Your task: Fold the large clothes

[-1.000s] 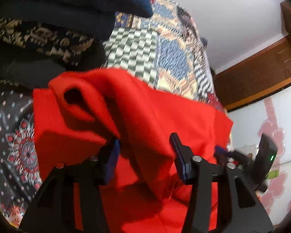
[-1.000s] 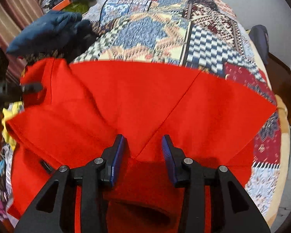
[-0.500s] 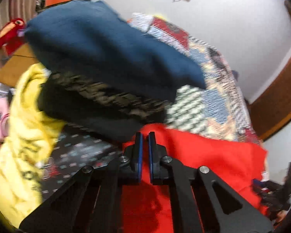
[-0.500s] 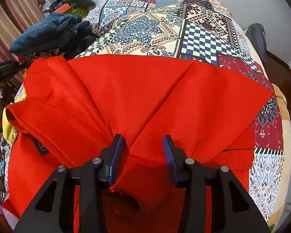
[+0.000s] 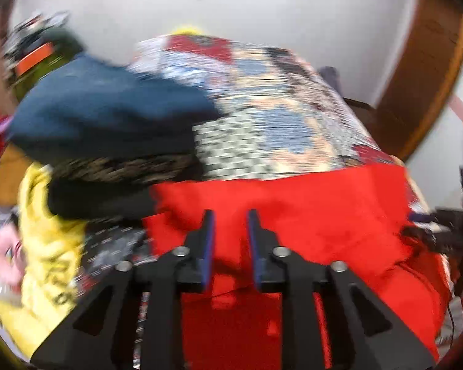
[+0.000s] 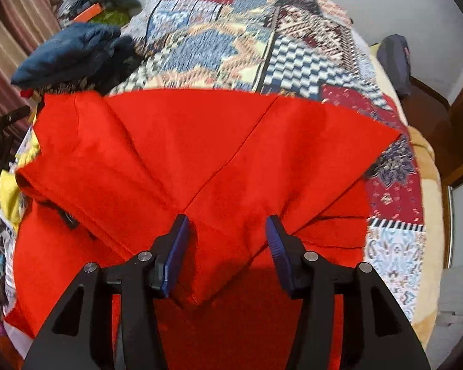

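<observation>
Both tongs just let go of the red shirt, so that fold looks done

Half a second back the left tongs (image 5: 229,243) were pinched shut at the edge of the red shirt (image 6: 200,160); now they've sprung apart with a modest gap, nothing in them, hovering just over the left part of the cloth (view's pretty blurry from motion). The right tongs (image 6: 227,246) have opened wider than before too, and a peak of red fabric sits loose between the blades, not gripped. The shirt lies spread on the patchwork bed (image 6: 293,46), sides folded in toward a centre crease, next to a heap of dark clothes (image 5: 108,117). My guess: next comes a fresh grab at the near hem to fold it lengthwise.
</observation>
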